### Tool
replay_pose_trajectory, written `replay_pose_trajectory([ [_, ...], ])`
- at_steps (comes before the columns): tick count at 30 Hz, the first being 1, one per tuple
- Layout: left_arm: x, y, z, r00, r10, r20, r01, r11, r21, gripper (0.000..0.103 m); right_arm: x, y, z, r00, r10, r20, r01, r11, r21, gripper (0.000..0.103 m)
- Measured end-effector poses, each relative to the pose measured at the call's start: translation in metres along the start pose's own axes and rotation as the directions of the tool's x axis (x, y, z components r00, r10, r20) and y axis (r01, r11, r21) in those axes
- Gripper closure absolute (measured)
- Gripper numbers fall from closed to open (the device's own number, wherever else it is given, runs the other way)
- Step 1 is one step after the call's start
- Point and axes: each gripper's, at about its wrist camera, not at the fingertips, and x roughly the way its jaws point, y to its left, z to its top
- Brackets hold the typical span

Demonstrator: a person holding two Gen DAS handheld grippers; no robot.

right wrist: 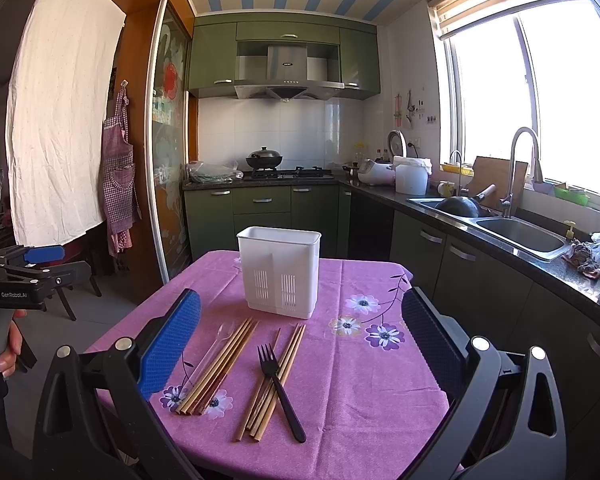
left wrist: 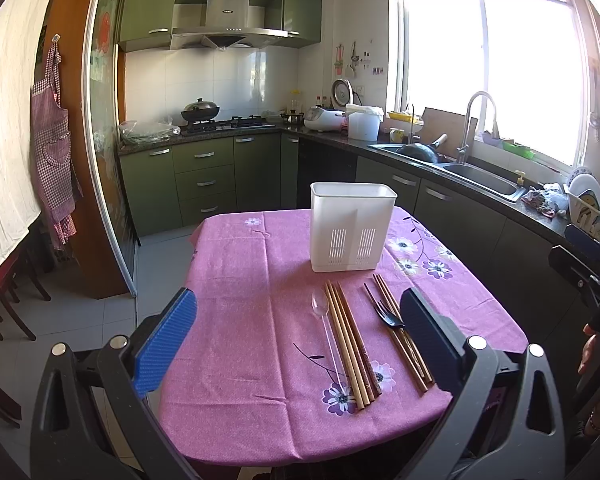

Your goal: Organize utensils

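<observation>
A white two-compartment utensil holder point(left wrist: 352, 228) point(right wrist: 279, 272) stands upright on the purple flowered tablecloth point(left wrist: 252, 280) point(right wrist: 340, 392). In front of it lie a clear plastic spoon point(left wrist: 327, 332) point(right wrist: 216, 348), a bundle of wooden chopsticks point(left wrist: 350, 344) point(right wrist: 220, 364), a second chopstick bundle point(left wrist: 400, 336) point(right wrist: 276, 380) and a black plastic fork point(left wrist: 388, 314) point(right wrist: 278, 384) across that bundle. My left gripper point(left wrist: 300, 320) is open and empty above the table's near edge. My right gripper point(right wrist: 300, 328) is open and empty, also held above the near edge.
Green kitchen cabinets run behind and to the right, with a hob and wok point(left wrist: 200, 112), a rice cooker point(left wrist: 324, 118) and a steel sink point(left wrist: 480, 178) under the window. An apron point(left wrist: 52, 140) hangs on the left by a sliding door. Chairs stand at the left.
</observation>
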Motion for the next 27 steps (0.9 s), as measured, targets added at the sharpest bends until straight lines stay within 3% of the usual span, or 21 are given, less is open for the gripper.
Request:
replay_pose_trajectory([
  [27,-0.0005,-0.007,-0.0088,1.0,-0.002,-0.016,0.002,1.0,0.009,0.006,0.0038,0.0018,-0.0026,1.0,0.003,-0.011,-0.003,1.0,-0.001,0.004],
])
